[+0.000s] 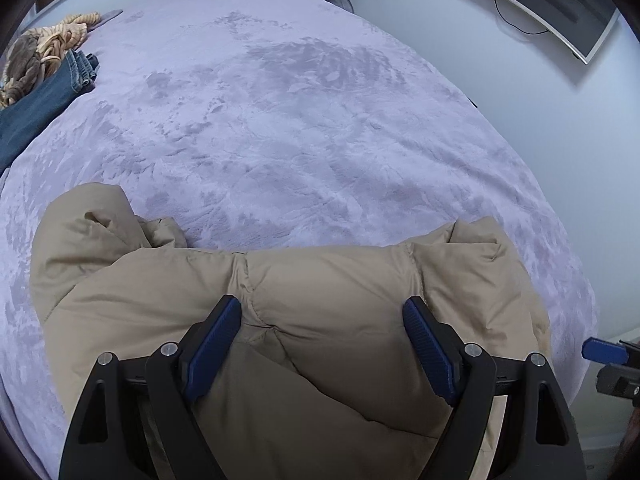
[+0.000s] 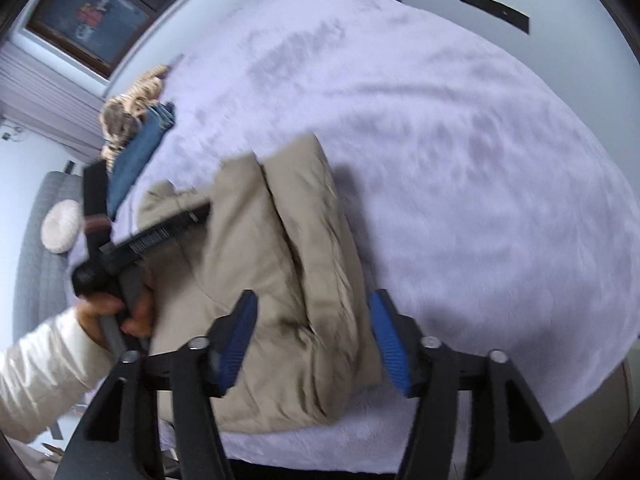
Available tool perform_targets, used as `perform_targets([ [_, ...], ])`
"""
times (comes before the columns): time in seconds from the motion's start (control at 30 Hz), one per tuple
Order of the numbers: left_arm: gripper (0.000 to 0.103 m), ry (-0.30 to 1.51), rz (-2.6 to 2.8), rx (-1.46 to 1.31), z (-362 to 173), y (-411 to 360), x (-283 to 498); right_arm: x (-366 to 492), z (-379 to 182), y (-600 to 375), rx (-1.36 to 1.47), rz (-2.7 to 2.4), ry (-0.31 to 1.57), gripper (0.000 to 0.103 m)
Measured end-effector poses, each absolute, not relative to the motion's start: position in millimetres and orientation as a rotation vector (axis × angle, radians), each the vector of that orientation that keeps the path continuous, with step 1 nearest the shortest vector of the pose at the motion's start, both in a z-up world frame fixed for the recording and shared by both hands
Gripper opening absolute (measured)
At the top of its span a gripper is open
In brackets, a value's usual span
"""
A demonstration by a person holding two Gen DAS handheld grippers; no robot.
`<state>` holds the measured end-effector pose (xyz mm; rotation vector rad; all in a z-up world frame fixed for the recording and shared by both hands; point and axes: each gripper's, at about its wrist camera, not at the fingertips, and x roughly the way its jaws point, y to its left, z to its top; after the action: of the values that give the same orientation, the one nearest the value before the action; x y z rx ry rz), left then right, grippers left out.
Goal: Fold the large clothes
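The beige coat (image 1: 320, 280) lies bunched and part-folded at the near edge of the bed (image 1: 320, 120), well apart from the jeans (image 1: 36, 96) at the bed's far left corner. The left gripper (image 1: 322, 320) hangs over the coat with jaws spread wide, gripping nothing. The right gripper (image 2: 314, 312) straddles the coat's right fold, its pads clear of the cloth — released. To do this step well, I would judge: take one layer only at each outer edge, bite deep into the puffy fill so it cannot slip, then carry both edges over together — level, without dragging the coat off the bed.
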<state>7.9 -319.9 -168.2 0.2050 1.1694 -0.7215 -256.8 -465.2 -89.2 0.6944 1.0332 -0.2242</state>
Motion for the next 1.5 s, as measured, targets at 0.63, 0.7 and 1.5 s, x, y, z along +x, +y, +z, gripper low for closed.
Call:
perform_targets([
  [0.63,0.103,1.203,-0.430,0.217,-110.0,-230.6,-27.8,-179.3,-183.0,-450.4,0.654,-0.192,1.298,0.037],
  [0.7,0.103,1.228,-0.384,0.198,-112.7,-213.2,-35.4,-181.9,-184.2,-450.5,0.662,-0.193,1.299,0.038],
  [1.5,0.103,1.348,-0.347,0.127,-131.0,-135.3,-79.6,-227.6,-122.0,-400.5,0.658,-0.283,1.195,0.075],
])
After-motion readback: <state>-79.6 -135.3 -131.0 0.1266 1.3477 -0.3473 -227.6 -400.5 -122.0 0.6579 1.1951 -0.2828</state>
